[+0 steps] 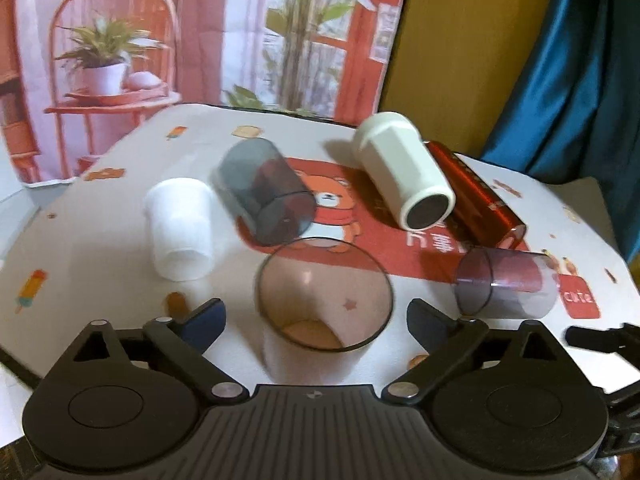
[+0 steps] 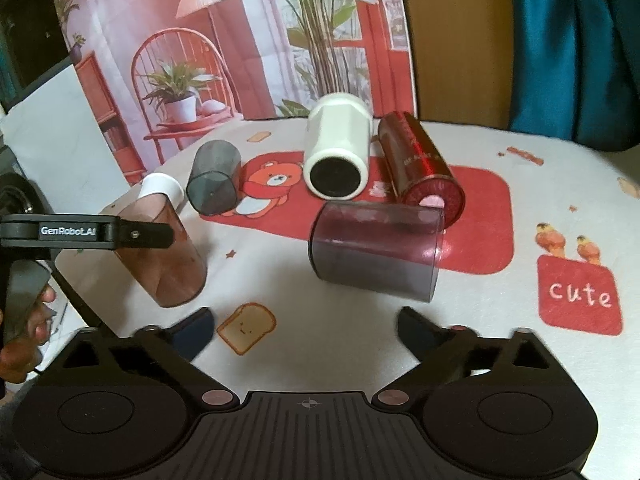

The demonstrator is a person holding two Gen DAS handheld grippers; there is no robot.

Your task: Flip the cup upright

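Note:
A clear brown cup point(image 1: 324, 304) stands mouth-up between the fingers of my open left gripper point(image 1: 316, 320), which do not touch it. In the right wrist view the same cup point(image 2: 164, 256) leans tilted beside the left gripper's finger point(image 2: 144, 234). A purple clear cup point(image 2: 376, 252) lies on its side just ahead of my open, empty right gripper point(image 2: 304, 332); it also shows in the left wrist view point(image 1: 504, 288). A grey cup point(image 1: 264, 192), a white cup point(image 1: 180, 228), a cream cup point(image 1: 404, 176) and a red cup point(image 1: 476, 196) lie on their sides.
The table carries a white cloth point(image 2: 520, 208) with a red bear print. A printed backdrop point(image 1: 200, 32) hangs behind it, with a blue curtain point(image 1: 580, 80) at the right. The right gripper's finger point(image 1: 600, 338) shows at the left wrist view's right edge.

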